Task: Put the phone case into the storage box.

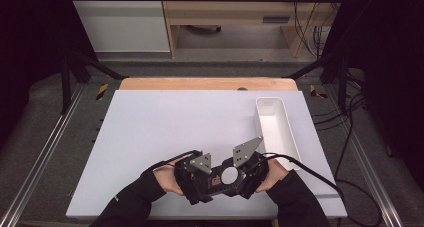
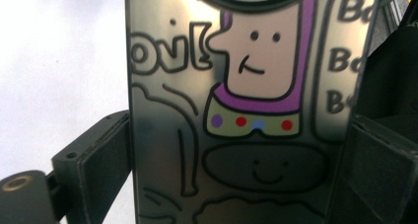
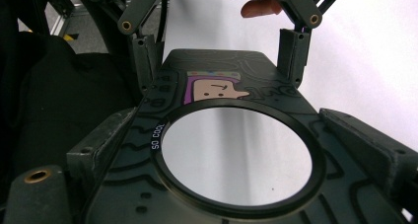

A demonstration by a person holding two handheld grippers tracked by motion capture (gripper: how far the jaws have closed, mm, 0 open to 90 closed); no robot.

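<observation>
Both grippers hold one flat dark case (image 1: 220,181) near the table's front edge. It carries a round mirror (image 1: 230,175) and a cartoon print. My left gripper (image 1: 196,179) is shut on its left end and my right gripper (image 1: 251,174) is shut on its right end. In the left gripper view the case (image 2: 246,110) shows a purple-hooded cartoon face, with the pads (image 2: 106,155) pressed against its sides. In the right gripper view the mirror (image 3: 236,155) lies close between the right gripper's jaws, and the left gripper (image 3: 219,61) clamps the far end.
A long white tray (image 1: 276,129) stands empty at the right of the white table top (image 1: 165,132), just beyond the right hand. A fingertip (image 3: 261,7) shows past the case. Black frame posts, cables and rails run along both sides of the table.
</observation>
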